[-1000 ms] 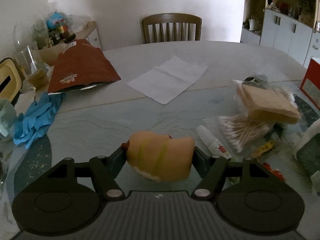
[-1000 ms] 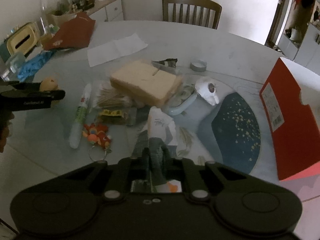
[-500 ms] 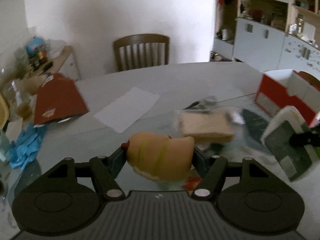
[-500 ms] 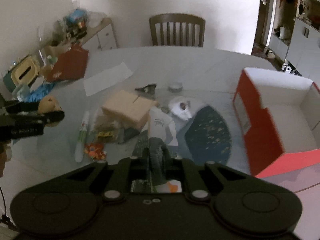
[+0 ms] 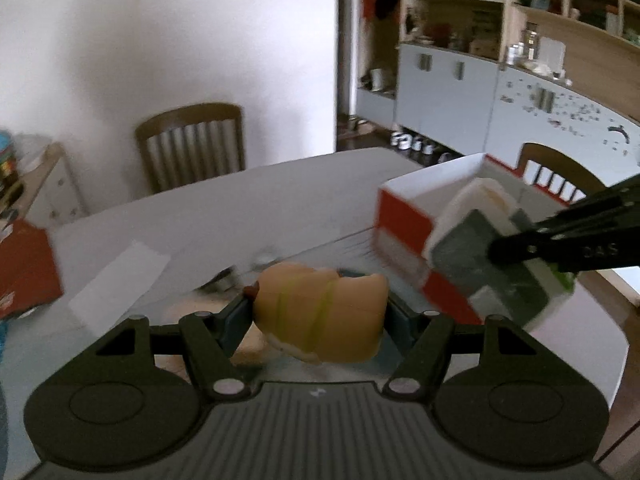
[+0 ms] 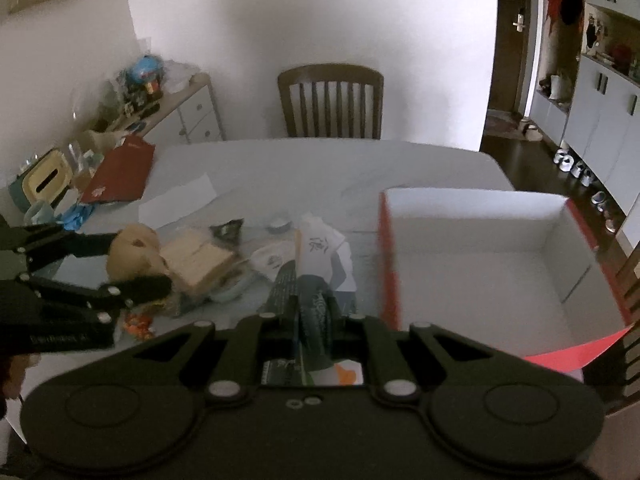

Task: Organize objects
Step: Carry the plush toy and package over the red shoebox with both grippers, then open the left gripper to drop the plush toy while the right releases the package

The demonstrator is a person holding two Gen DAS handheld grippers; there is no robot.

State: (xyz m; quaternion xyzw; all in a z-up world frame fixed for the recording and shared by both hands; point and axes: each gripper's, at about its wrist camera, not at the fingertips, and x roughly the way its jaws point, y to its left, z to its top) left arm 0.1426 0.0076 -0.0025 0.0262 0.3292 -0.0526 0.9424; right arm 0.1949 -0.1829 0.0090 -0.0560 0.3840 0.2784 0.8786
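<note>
A clutter of a tan block (image 6: 198, 258), white paper (image 6: 178, 200), a dark red pouch (image 6: 120, 176) and blue gloves (image 6: 78, 216) is spread over the bench (image 6: 320, 164) at 9 to 11 o'clock of the right tool (image 6: 316, 316), with the open red-and-white box (image 6: 480, 256) just beside at 2 o'clock. The left tool (image 5: 320, 312) is seen clamped on a tan hot-dog toy (image 5: 322, 312), the right one closed on a green-and-white packet (image 6: 316, 300), both held above the bench. Compared with half a second ago, the box is seen nearer and larger in both views, and the packet is now carried right in front of it in the left view.
</note>
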